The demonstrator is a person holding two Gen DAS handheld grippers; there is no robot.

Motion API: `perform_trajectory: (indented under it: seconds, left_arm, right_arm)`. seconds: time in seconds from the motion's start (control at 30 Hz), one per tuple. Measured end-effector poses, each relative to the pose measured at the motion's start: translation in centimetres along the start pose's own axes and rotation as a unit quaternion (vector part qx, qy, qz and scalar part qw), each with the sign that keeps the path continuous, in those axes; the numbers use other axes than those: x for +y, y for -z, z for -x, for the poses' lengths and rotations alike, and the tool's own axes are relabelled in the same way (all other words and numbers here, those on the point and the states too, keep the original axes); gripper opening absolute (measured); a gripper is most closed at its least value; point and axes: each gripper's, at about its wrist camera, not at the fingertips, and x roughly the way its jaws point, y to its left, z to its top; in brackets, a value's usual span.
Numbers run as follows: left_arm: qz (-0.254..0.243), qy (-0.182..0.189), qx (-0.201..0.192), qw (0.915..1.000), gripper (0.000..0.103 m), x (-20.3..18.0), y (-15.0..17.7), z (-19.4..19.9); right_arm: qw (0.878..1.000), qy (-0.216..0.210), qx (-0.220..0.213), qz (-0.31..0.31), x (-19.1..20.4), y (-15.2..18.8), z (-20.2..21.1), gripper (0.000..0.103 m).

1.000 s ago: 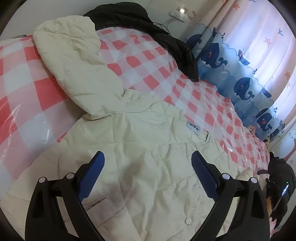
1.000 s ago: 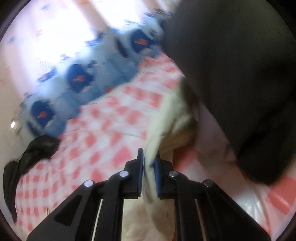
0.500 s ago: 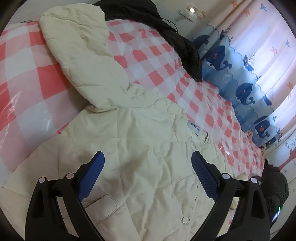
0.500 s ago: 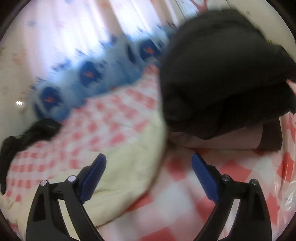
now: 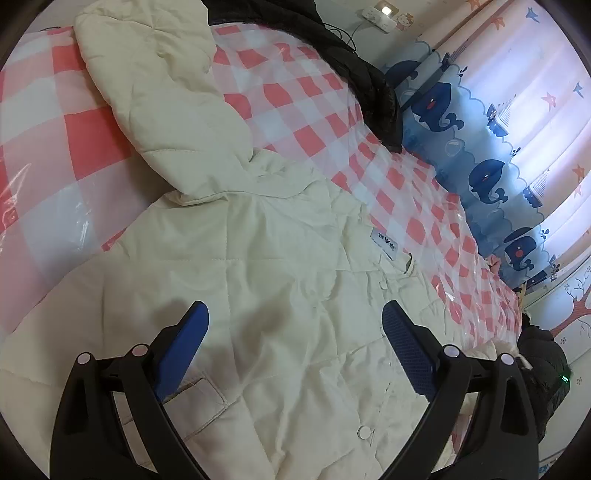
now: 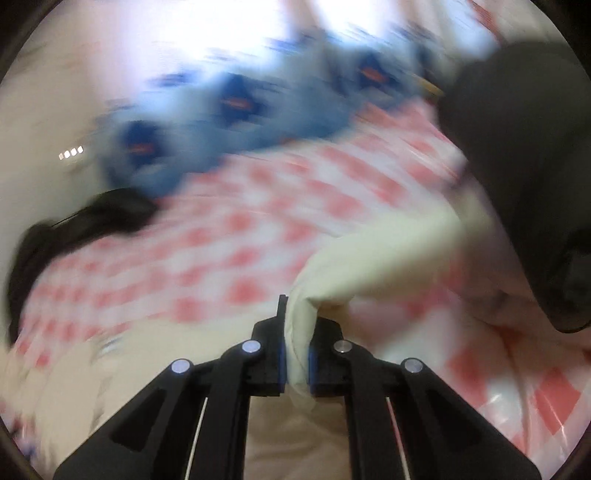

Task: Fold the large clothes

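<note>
A cream quilted jacket [image 5: 266, 288] lies spread on the red-and-white checked bed cover [image 5: 303, 107], one sleeve [image 5: 162, 96] stretched toward the upper left. My left gripper [image 5: 295, 343] hovers open just above the jacket's body, nothing between its blue pads. In the blurred right wrist view, my right gripper [image 6: 297, 347] is shut on a fold of the cream jacket [image 6: 373, 254], which trails up and right from the jaws and is lifted off the cover [image 6: 258, 221].
A black garment [image 5: 354, 70] lies along the bed's far edge by the whale-print curtain [image 5: 480, 155]. A dark bulky mass [image 6: 524, 155] fills the right side of the right wrist view. A wall socket [image 5: 376, 14] sits behind the bed.
My right gripper opened, then shut again on the cream fabric and swung sideways with it. The left gripper stayed open over the jacket, shifting only slightly.
</note>
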Motion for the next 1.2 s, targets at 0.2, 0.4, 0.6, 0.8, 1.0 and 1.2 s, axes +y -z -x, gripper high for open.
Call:
perform_trajectory:
  seconds: [0.2, 0.4, 0.6, 0.8, 1.0, 1.2]
  left_arm:
    - [-0.002, -0.001, 0.007, 1.0000, 0.091, 0.0, 0.2, -0.3]
    - [0.024, 0.003, 0.021, 0.9995, 0.091, 1.0, -0.1, -0.7]
    - [0.029, 0.004, 0.028, 0.9992, 0.091, 1.2, 0.0, -1.0]
    - [0.024, -0.002, 0.028, 0.9993, 0.091, 1.1, 0.2, -1.2]
    - [0.029, -0.001, 0.034, 0.9990, 0.091, 1.2, 0.3, -1.4]
    - [0.035, 0.004, 0.035, 0.9988, 0.091, 1.4, 0.3, -1.4]
  right_arm:
    - [0.988, -0.086, 0.123, 0.031, 5.4, 7.3, -1.8, 0.048]
    - [0.959, -0.196, 0.163, -0.127, -0.6, 9.1, 1.0, 0.086]
    - [0.907, -0.221, 0.090, -0.347, -11.4, 10.3, 5.7, 0.094]
    - [0.807, -0.242, 0.057, -0.536, -18.9, 13.9, 3.8, 0.094]
    - [0.815, -0.246, 0.063, -0.521, -17.1, 13.2, 2.4, 0.094]
    - [0.817, -0.198, 0.080, -0.536, -14.5, 13.3, 0.3, 0.094]
